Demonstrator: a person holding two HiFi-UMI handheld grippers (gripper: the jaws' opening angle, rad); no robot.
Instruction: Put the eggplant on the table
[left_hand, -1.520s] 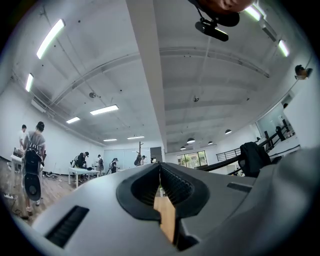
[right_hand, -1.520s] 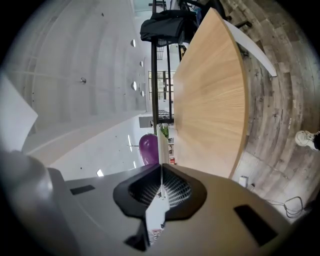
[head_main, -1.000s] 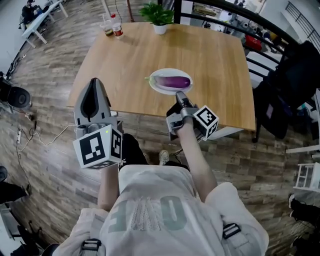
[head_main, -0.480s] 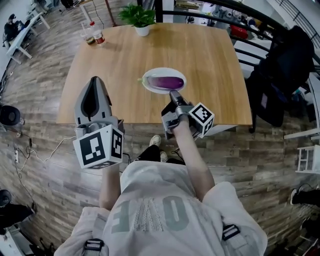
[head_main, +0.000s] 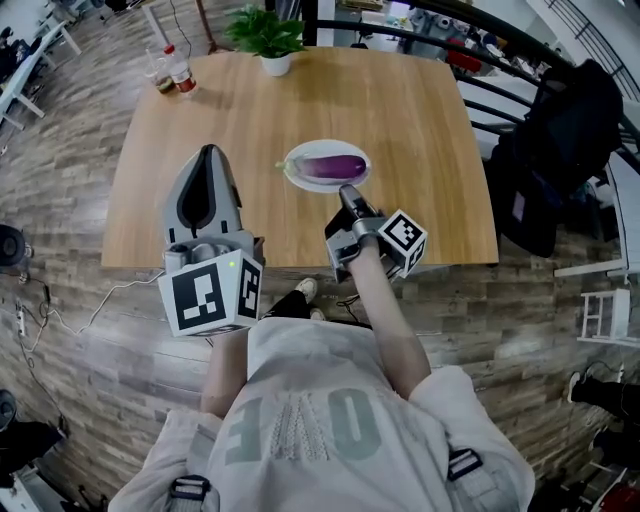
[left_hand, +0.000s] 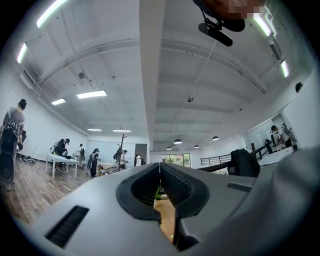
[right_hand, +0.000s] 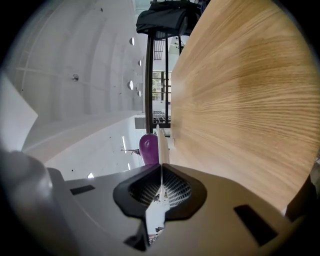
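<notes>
The right hand-held gripper (head_main: 346, 189) is lying rolled onto its side over the near edge of the tabletop (head_main: 420, 130). Its jaws appear to be clenching the rim of the white plate (head_main: 300, 178) directly ahead of its tips. Turned that way, one jaw is sitting above the rim and one beneath. That hold looks meant for steadying or tipping the plate rather than seizing the vegetable itself. The eggplant (head_main: 335, 166) is resting lengthwise on that plate, just beyond the right gripper's tips, and is not yet on the bare wood. The left hand-held gripper (head_main: 208, 152) is hovering off to the plate's left, well apart from it. It is clenched on nothing and angled slightly upward, probably waiting its turn. By this reading, the transfer is only beginning.
</notes>
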